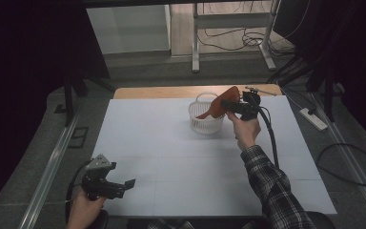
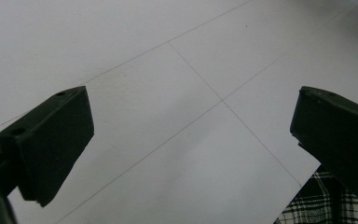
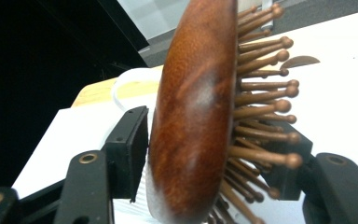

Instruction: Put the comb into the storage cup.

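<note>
Between the jaws of the right claw (image 3: 214,154), a wooden brush (image 3: 196,116) is clamped: one jaw presses the smooth brown back of the head, the other sits among the round-tipped wooden pins. From the high view, the right claw (image 1: 233,106) holds the brush (image 1: 218,106) tilted over a white basket (image 1: 205,119), with the handle end pointing down into the basket and the head raised toward the claw. Whether the handle touches the basket cannot be told. The basket stands on the far middle part of the white worktop (image 1: 171,143). The right hand (image 1: 245,131) grips this claw from below, and a plaid sleeve (image 1: 271,188) runs back to the near edge. The left claw (image 1: 124,183) is wide open and empty, held by the left hand (image 1: 83,210) at the near left corner of the worktop, well apart from the basket. Its own view shows both jaws spread above the bare worktop (image 2: 177,93).
</note>
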A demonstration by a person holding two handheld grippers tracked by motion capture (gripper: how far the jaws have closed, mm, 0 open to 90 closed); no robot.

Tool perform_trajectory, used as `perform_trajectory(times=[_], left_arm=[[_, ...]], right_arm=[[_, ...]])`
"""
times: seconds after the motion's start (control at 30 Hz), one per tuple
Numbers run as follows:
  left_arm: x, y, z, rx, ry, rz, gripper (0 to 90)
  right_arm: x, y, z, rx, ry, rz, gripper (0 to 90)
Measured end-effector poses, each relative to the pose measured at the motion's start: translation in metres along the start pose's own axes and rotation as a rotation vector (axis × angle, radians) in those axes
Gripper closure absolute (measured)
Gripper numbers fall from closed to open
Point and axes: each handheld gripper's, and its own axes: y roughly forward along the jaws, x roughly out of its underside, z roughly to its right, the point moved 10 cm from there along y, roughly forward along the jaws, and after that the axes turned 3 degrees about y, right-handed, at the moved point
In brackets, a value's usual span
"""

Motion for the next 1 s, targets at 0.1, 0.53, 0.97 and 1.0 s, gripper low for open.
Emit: perform_trajectory(times=[0.1,0.53,0.97,1.0], left_arm=[[0.0000,-0.0002,-0.0001,-0.001,-0.001,0.000,0.3],[-0.0013,-0.0024,0.0001,-0.009,0.002,0.021,0.0],[-0.0003,-0.0082,-0.0007,-0.039,0.010,0.042,0.0],[-0.0005,-0.0086,-0.0004,-0.039,0.011,0.046,0.0]], right_arm=[[0.0014,0.0002,0.0025,0.003,-0.007,-0.019,34.3],[0.0030,-0.0008,0.0009,-0.017,-0.059,-0.049,22.8],[0.0009,-0.0054,0.0000,-0.016,-0.141,-0.063,13.6],[0.0006,-0.0059,-0.0001,-0.015,-0.149,-0.063,13.4]])
